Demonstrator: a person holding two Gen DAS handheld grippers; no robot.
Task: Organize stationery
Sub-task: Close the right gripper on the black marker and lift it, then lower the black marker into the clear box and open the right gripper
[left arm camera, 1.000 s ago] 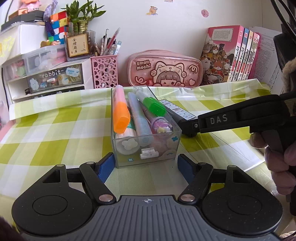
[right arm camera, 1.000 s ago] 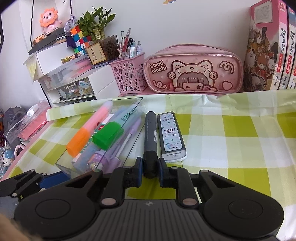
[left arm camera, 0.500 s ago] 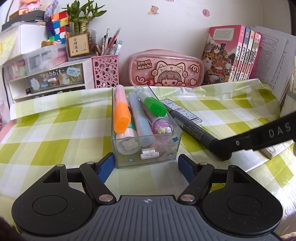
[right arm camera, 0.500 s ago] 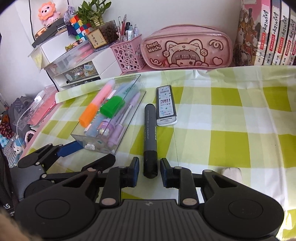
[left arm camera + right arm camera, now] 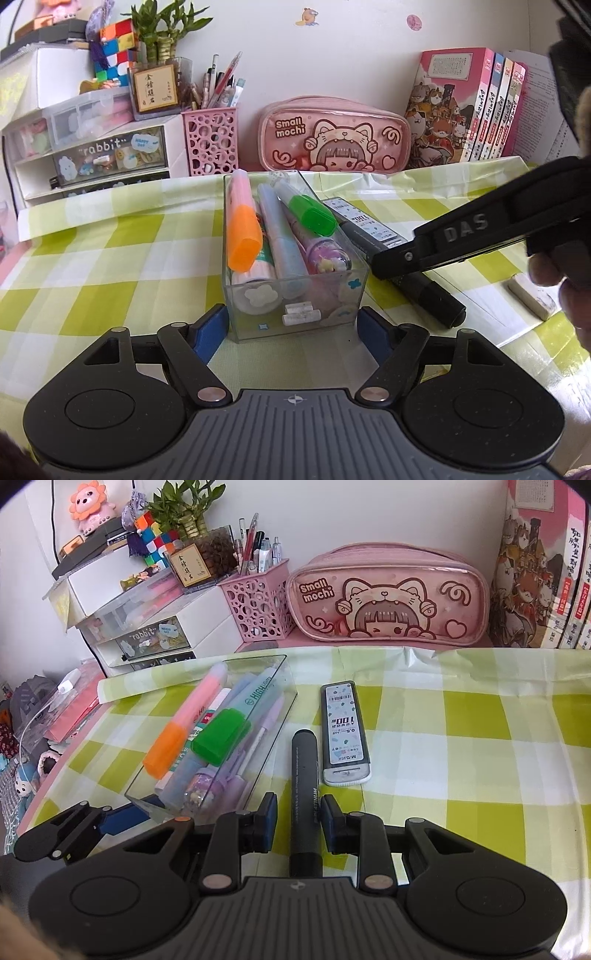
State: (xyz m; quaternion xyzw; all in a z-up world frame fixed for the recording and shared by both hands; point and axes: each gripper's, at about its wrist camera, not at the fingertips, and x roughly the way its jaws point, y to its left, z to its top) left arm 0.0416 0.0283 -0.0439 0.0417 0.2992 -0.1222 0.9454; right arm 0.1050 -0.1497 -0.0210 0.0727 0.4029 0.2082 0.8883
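Note:
A clear plastic box (image 5: 295, 306) holds an orange highlighter (image 5: 242, 229), a green-capped one (image 5: 314, 216) and other pens. My left gripper (image 5: 291, 325) is shut on the box's near end, one blue pad against each side wall. A black marker (image 5: 304, 794) lies on the checked cloth between the box and a lead refill case (image 5: 345, 734). My right gripper (image 5: 298, 812) straddles the marker's near half. Its jaws are closing, with a gap still showing on both sides of the barrel. In the left wrist view that gripper reaches in from the right over the marker (image 5: 424, 291).
A pink pencil case (image 5: 388, 594), a pink pen holder (image 5: 258, 605), a drawer unit (image 5: 110, 158) and books (image 5: 461, 110) line the back wall. A white eraser (image 5: 528, 295) lies at the right, near the person's hand (image 5: 565, 280).
The right gripper let its jaws off the marker, drew back, then came forward again so the marker sits deeper between them. The marker now lies nearer than the lead case's far end. The left gripper stayed put.

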